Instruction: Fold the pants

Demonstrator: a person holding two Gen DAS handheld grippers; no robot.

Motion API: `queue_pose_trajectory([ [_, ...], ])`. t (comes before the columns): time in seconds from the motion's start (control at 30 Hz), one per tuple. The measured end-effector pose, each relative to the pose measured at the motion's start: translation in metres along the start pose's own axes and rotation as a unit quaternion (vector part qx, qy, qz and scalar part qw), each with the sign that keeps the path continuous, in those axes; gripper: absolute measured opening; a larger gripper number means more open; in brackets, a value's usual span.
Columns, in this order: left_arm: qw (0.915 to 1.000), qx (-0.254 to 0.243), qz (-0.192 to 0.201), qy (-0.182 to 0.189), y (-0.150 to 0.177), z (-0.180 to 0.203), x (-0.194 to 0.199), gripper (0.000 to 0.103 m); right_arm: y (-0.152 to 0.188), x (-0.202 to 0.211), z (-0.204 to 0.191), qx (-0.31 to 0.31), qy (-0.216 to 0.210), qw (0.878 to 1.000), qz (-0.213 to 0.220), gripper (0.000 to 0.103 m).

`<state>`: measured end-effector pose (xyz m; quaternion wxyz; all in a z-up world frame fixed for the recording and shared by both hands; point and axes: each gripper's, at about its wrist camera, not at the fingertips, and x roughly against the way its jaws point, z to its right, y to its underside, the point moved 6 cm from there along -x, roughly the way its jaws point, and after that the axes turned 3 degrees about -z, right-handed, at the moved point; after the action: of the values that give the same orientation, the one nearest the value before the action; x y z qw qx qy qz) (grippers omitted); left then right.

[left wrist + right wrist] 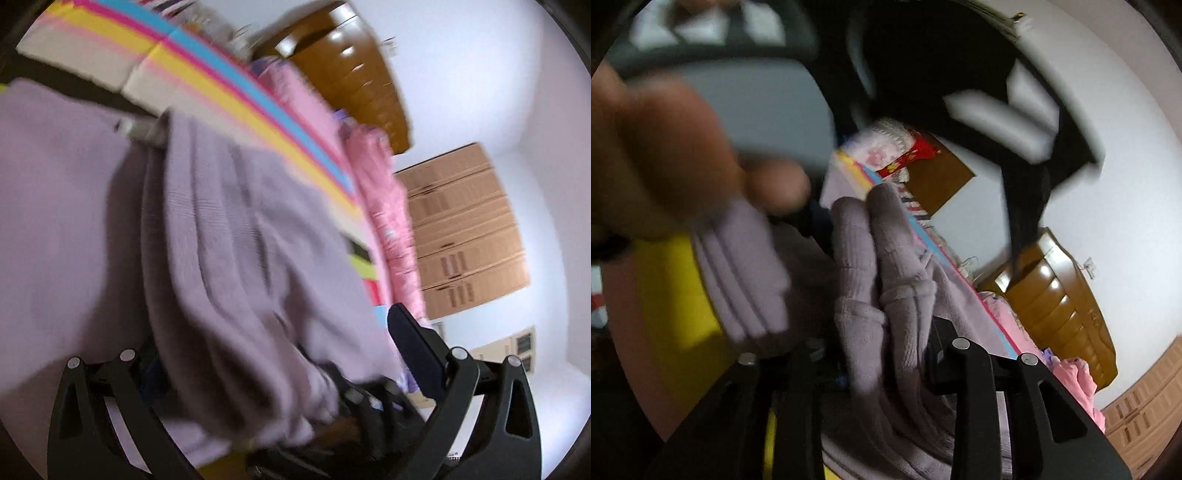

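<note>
Lavender knit pants (240, 240) lie bunched in long folds over a striped mat (221, 85). In the blurred left wrist view my left gripper (277, 332) stands wide apart; the cloth drapes over its left finger and hides it, while the right finger (410, 347) is bare. In the right wrist view my right gripper (875, 339) has its jaws close together on a thick bundle of the pants (905, 295), cuffs sticking up. A blurred hand (665, 147) holds the left gripper's body (1015, 129) just above that bundle.
A pink quilt (388, 206) lies along the mat's far edge. Beyond it stand a brown wooden headboard (351, 74) and stacked cardboard boxes (465, 229) against a white wall. A yellow patch of mat (672, 288) shows beside the pants.
</note>
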<state>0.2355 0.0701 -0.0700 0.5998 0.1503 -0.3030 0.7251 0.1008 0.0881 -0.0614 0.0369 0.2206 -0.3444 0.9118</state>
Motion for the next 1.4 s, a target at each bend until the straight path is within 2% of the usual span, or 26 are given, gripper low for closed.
queue_pose_trajectory([
  [0.1, 0.9997, -0.013, 0.006, -0.017, -0.002, 0.001, -0.008, 0.101, 0.012, 0.019, 0.013, -0.02, -0.035, 0.999, 0.003, 0.033],
  [0.2, 0.9996, -0.019, 0.009, -0.018, -0.004, 0.001, -0.01, 0.101, 0.036, 0.053, 0.049, -0.116, -0.108, 0.987, 0.022, 0.035],
  [0.23, 0.9995, -0.021, 0.009, -0.02, -0.004, 0.001, -0.012, 0.101, 0.046, 0.065, 0.063, -0.157, -0.124, 0.979, 0.033, 0.044],
  [0.27, 0.9994, -0.023, 0.01, -0.023, -0.003, 0.002, -0.013, 0.101, 0.061, 0.077, 0.079, -0.202, -0.138, 0.969, 0.044, 0.073],
  [0.3, 0.9993, -0.026, 0.012, -0.025, -0.001, 0.004, -0.012, 0.101, 0.078, 0.089, 0.095, -0.249, -0.14, 0.957, 0.054, 0.09],
  [0.33, 0.999, -0.031, 0.018, -0.028, 0.0, 0.004, -0.013, 0.101, 0.09, 0.095, 0.105, -0.276, -0.138, 0.949, 0.06, 0.099],
  [0.37, 0.9985, -0.035, 0.026, -0.032, 0.001, 0.005, -0.014, 0.101, 0.11, 0.099, 0.115, -0.317, -0.133, 0.938, 0.052, 0.099],
  [0.4, 0.9981, -0.038, 0.03, -0.037, 0.004, 0.007, -0.015, 0.101, 0.128, 0.095, 0.119, -0.345, -0.14, 0.928, 0.025, 0.099],
  [0.43, 0.9977, -0.041, 0.032, -0.042, 0.005, 0.007, -0.014, 0.102, 0.139, 0.091, 0.119, -0.356, -0.143, 0.923, 0.002, 0.099],
  [0.5, 0.9972, -0.042, 0.039, -0.048, 0.004, 0.007, -0.015, 0.102, 0.156, 0.077, 0.117, -0.362, -0.13, 0.922, -0.04, 0.099],
  [0.67, 0.9966, -0.045, 0.041, -0.056, 0.01, 0.004, -0.01, 0.101, 0.15, 0.045, 0.109, -0.363, -0.114, 0.921, -0.08, 0.098],
  [0.7, 0.9965, -0.038, 0.046, -0.059, 0.009, 0.003, -0.009, 0.097, 0.148, 0.038, 0.107, -0.367, -0.112, 0.92, -0.084, 0.098],
  [0.73, 0.9954, -0.031, 0.05, -0.075, 0.01, -0.001, -0.006, 0.06, 0.144, 0.032, 0.106, -0.373, -0.112, 0.917, -0.085, 0.098],
  [0.77, 0.9934, -0.022, 0.052, -0.1, 0.013, -0.004, -0.003, 0.04, 0.147, 0.026, 0.104, -0.38, -0.111, 0.913, -0.095, 0.098],
  [0.8, 0.9932, -0.03, 0.058, -0.096, 0.013, 0.003, 0.001, 0.028, 0.15, 0.017, 0.103, -0.386, -0.111, 0.91, -0.104, 0.098],
  [0.83, 0.9911, -0.052, 0.065, -0.104, 0.013, 0.012, 0.006, 0.023, 0.149, 0.012, 0.101, -0.386, -0.109, 0.91, -0.105, 0.098],
  [0.87, 0.9858, -0.082, 0.071, -0.128, 0.014, 0.027, 0.01, 0.022, 0.147, 0.012, 0.1, -0.382, -0.098, 0.913, -0.104, 0.098],
  [0.93, 0.977, -0.126, 0.081, -0.152, 0.014, 0.059, 0.014, 0.022, 0.143, 0.008, 0.1, -0.372, -0.078, 0.919, -0.107, 0.098],
  [1.07, 0.9638, -0.193, 0.094, -0.158, 0.009, 0.115, 0.02, 0.021, 0.146, -0.001, 0.098, -0.359, -0.047, 0.924, -0.125, 0.097],
  [1.17, 0.961, -0.207, 0.12, -0.138, -0.002, 0.134, 0.051, 0.019, 0.143, 0.0, 0.099, -0.342, -0.034, 0.93, -0.13, 0.097],
  [1.3, 0.9547, -0.181, 0.174, -0.16, -0.005, 0.1, 0.128, 0.019, 0.142, 0.004, 0.097, -0.302, -0.01, 0.945, -0.125, 0.097],
  [1.37, 0.957, -0.126, 0.191, -0.179, 0.004, 0.042, 0.165, 0.019, 0.139, 0.004, 0.093, -0.29, -0.02, 0.951, -0.106, 0.098],
  [1.4, 0.9593, -0.106, 0.187, -0.183, 0.009, 0.019, 0.168, 0.02, 0.136, 0.004, 0.09, -0.28, -0.019, 0.954, -0.1, 0.098],
])
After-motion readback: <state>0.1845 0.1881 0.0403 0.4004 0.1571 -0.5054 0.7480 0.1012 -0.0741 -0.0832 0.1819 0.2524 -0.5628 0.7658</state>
